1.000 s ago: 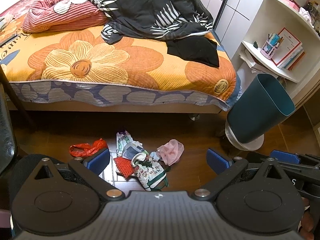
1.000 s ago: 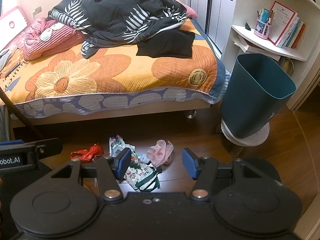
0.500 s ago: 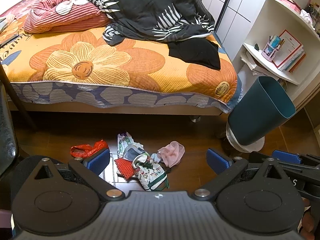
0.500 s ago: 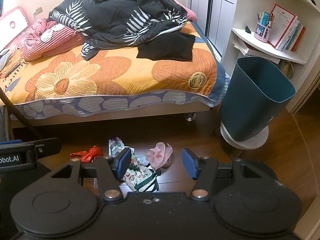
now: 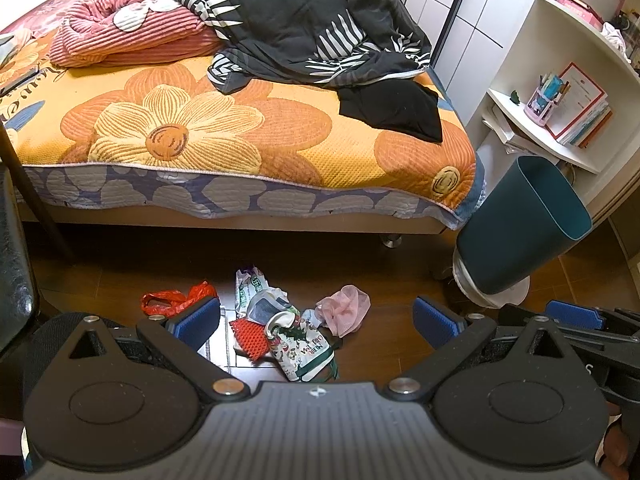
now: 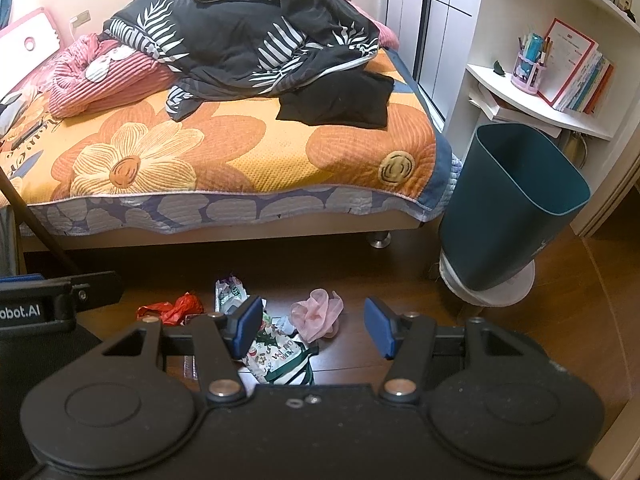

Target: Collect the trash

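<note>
Trash pile (image 5: 294,326) lay on the wood floor before the bed (image 5: 248,140): red bag, printed wrappers, pink wad. Teal bin (image 5: 520,226) stood apart, rightward, bare floor between. Left gripper (image 5: 316,318) and right gripper (image 6: 314,326) gaped wide, holding nothing.
</note>
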